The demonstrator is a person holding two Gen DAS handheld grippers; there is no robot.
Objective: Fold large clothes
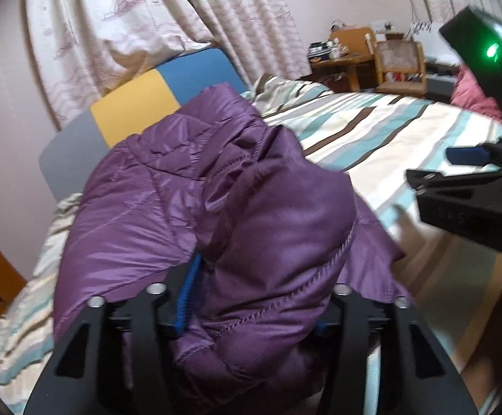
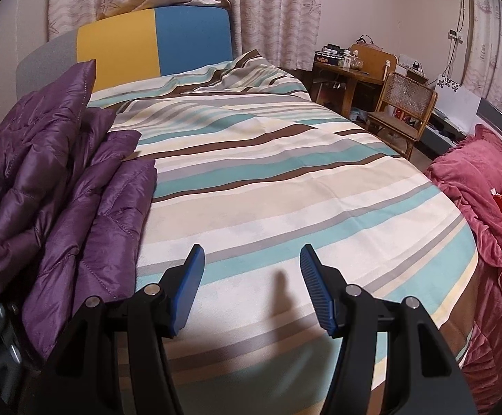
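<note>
Left hand-held gripper [image 1: 251, 297]: clenched on a bunched fold of the purple quilted puffer jacket [image 1: 195, 200], raised above the striped bed cover [image 1: 371, 128]; right hand-held gripper [image 2: 252, 276]: released, blue pads apart, over the same cover beside the jacket; yellow-and-blue headboard [image 2: 154, 41] beyond; pink blanket [image 2: 472, 186] at the cover's right edge.
</note>
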